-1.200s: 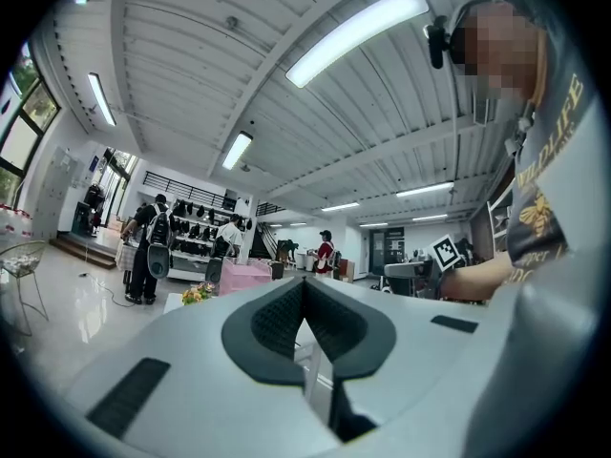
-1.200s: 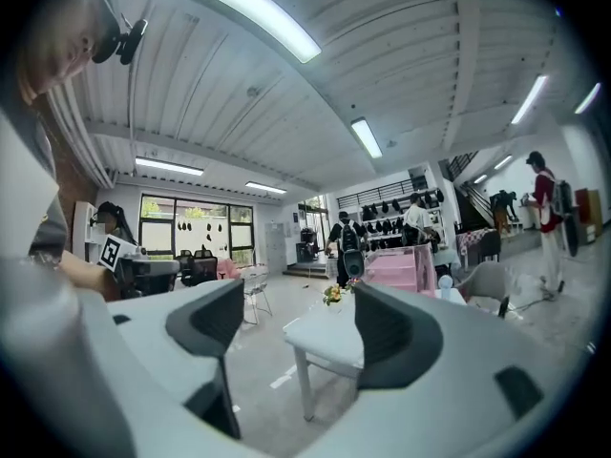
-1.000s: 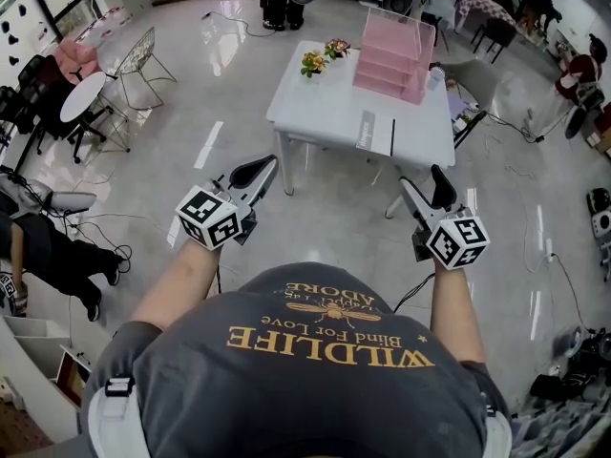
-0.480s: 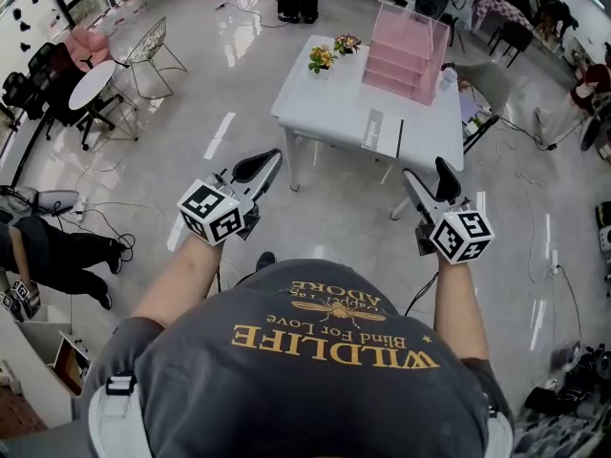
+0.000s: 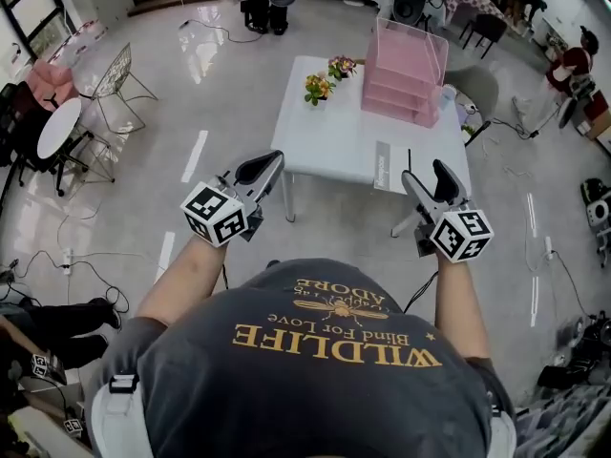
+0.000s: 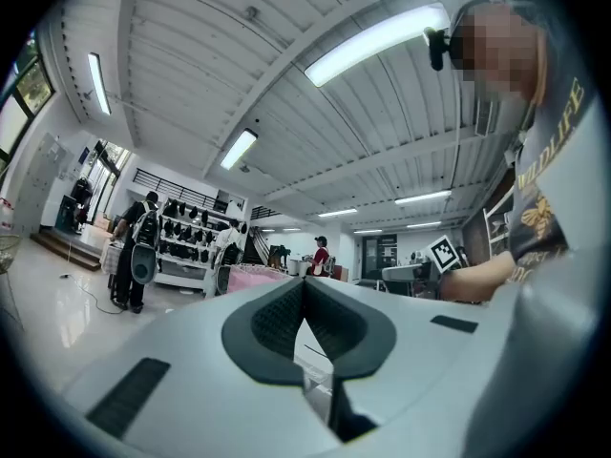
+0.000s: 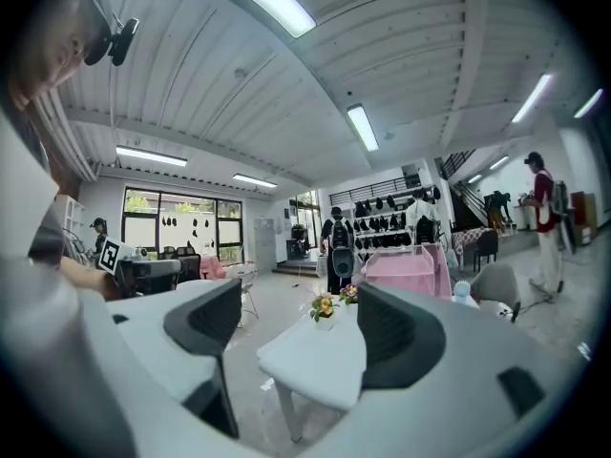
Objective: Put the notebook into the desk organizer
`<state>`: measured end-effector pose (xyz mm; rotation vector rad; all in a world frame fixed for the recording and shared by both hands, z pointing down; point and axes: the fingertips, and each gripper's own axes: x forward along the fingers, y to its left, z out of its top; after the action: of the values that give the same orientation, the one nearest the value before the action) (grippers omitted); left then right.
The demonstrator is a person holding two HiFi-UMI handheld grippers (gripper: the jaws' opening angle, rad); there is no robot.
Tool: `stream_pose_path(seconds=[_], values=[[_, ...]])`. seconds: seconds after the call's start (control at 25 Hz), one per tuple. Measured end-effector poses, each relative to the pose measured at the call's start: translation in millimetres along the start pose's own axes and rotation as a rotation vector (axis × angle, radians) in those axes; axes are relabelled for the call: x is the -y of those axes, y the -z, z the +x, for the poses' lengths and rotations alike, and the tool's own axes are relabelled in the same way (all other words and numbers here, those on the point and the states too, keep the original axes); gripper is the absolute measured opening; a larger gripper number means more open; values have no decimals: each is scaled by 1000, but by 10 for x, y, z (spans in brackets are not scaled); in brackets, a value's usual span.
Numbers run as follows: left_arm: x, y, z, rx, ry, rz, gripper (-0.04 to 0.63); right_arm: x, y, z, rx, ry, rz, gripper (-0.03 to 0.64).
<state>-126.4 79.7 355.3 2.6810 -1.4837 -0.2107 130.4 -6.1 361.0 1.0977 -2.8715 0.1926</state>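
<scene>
Head view places you standing back from the white table [image 5: 325, 132], with both tools raised over open floor and well apart from it. On the table's far right corner stands the pink desk organizer [image 5: 406, 65]. The notebook [image 5: 383, 166] lies flat at the table's near edge, toward the right. Its long axis runs near to far, so it points roughly from you toward the organizer beyond it.

The notebook sits ahead and a little left of your right gripper [image 5: 430, 177], which is plainly nearer to it than your left gripper [image 5: 263, 167]. Judging from that, the right one looks like the natural tool for the pick-up, coming in over the near edge.

Right gripper view shows those jaws spread wide and empty. Past them you see only the table top, the small flowers [image 7: 325, 306] and the organizer, and the notebook does not show there. Left gripper view shows its pads meeting at the tips with nothing held, and only a sliver of table in the wedge below. Only the head view tells you how the notebook lies.
</scene>
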Motion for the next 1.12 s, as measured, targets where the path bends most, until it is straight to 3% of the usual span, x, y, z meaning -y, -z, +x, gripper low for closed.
stream_pose_path(seconds=[0.24,0.48,0.8,1.12], values=[[-1048,-300,250,-15,75,13,0,7,-258,886,18,95,19,364],[-1598,-257,513,-32,118,-6,0,231,-276,1377,13,159,40,364],[-1766,-105,1116,-69,138,-22,0,808,-245,1678,-3,165,72,364],[-1831,148,2153,-92,45,-29,0,1926,-55,2174,-22,52,105,364]])
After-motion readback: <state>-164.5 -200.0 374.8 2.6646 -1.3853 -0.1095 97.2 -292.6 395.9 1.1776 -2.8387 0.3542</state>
